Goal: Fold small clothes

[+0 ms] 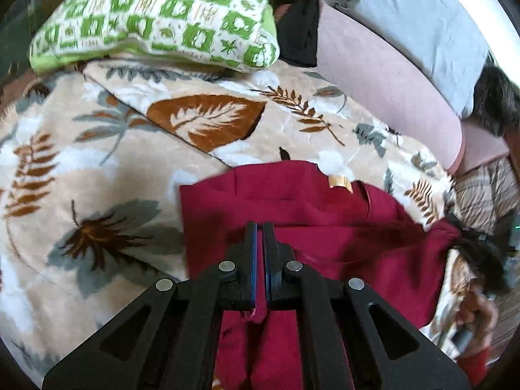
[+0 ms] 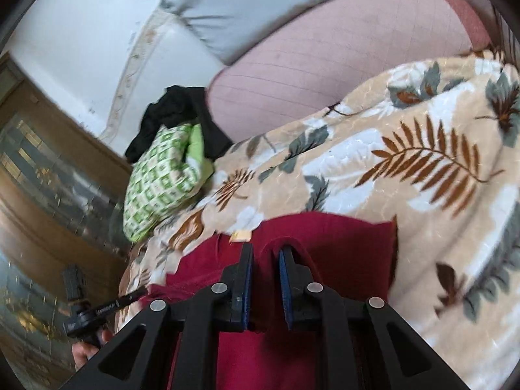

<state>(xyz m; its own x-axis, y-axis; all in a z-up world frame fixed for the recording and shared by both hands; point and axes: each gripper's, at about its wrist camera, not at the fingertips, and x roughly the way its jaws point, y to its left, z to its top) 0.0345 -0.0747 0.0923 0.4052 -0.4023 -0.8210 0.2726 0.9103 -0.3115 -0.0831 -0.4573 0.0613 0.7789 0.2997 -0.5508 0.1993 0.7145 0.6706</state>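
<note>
A dark red garment (image 1: 312, 214) lies on a leaf-patterned blanket (image 1: 97, 162), with a small tan label (image 1: 339, 182) near its far edge. My left gripper (image 1: 260, 227) is shut on a fold of the red cloth, which hangs out behind the pads. In the right wrist view the same red garment (image 2: 351, 247) lies below my right gripper (image 2: 265, 250). Its jaws stand a little apart with a ridge of red cloth pinched between the pads. The right gripper also shows at the garment's right corner in the left wrist view (image 1: 471, 240).
A green-and-white patterned pillow (image 1: 156, 16) lies at the far left of the bed, with black clothing (image 1: 299, 16) beside it. A pink cushion (image 1: 383, 74) and a grey pillow (image 1: 422, 22) lie at the back right. A wooden cabinet (image 2: 48, 195) stands to the left.
</note>
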